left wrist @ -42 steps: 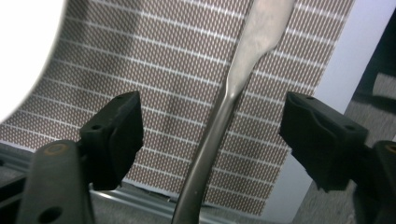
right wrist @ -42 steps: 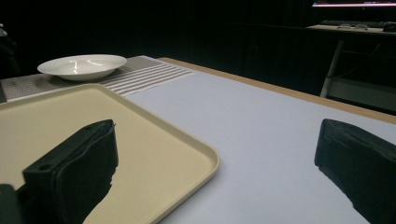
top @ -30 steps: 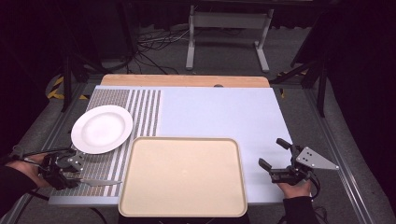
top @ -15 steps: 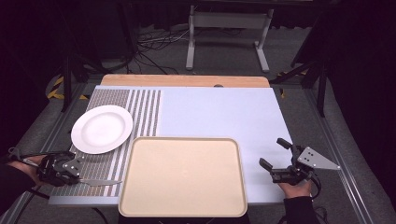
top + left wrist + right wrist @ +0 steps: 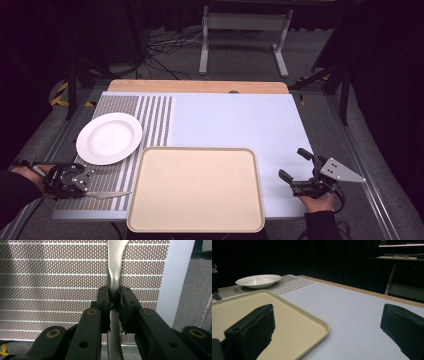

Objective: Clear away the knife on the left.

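Two grippers at the near edge of the table (image 5: 235, 115). High view: left gripper (image 5: 85, 186) low over the patterned mat (image 5: 150, 115), clamped on a metal knife (image 5: 107, 194) whose blade runs out from the jaws toward the beige tray (image 5: 196, 189), tip just short of the tray's left rim. White plate (image 5: 109, 138) lies beyond these jaws, apart from them. Right gripper (image 5: 295, 170) sits right of the tray, jaws spread, nothing between them.

Left gripper view: both black fingers (image 5: 104, 305) pinch the knife's (image 5: 115, 267) narrow neck; the handle passes back under the jaws, the wider part extends ahead over the mat (image 5: 50, 277).

Right gripper view: jaws wide apart and bare. Tray (image 5: 287, 315) corner lies behind the left finger (image 5: 255, 327); blue table surface (image 5: 352, 315) fills the gap between them. Plate (image 5: 258, 280) far ahead on the mat, beyond the left finger.
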The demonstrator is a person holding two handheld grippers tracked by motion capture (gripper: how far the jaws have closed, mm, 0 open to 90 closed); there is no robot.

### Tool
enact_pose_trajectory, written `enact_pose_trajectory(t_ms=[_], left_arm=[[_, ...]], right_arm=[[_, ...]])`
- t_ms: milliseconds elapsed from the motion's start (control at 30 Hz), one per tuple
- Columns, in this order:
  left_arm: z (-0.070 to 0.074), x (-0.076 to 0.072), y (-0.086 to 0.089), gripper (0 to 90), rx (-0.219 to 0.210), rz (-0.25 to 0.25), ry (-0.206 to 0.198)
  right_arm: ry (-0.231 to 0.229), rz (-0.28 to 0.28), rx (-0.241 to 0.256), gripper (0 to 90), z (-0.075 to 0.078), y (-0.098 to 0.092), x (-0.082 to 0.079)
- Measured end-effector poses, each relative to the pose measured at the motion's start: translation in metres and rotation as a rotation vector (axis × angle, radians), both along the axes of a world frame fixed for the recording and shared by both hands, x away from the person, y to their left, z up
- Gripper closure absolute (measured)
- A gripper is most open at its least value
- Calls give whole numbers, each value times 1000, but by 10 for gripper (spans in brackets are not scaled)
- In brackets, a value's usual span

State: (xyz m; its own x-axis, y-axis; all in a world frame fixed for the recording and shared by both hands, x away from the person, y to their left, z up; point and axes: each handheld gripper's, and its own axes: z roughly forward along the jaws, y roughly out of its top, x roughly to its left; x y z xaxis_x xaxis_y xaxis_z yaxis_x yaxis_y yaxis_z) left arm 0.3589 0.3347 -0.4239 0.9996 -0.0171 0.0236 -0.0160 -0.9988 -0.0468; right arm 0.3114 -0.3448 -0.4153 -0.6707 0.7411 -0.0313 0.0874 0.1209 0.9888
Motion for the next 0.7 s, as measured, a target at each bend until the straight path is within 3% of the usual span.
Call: enact_pose_trajectory(t_ms=[333, 500, 700], left_arm=[[1, -1, 0, 805, -1, 8, -7], [4, -3, 8, 805, -43, 42, -32], [22, -7, 18, 806, -99, 80, -69]], right_arm=[[1, -1, -1, 1, 0, 0, 0], [-1, -3, 7, 1, 0, 0, 0], [4, 0, 4, 1, -1, 1, 1]])
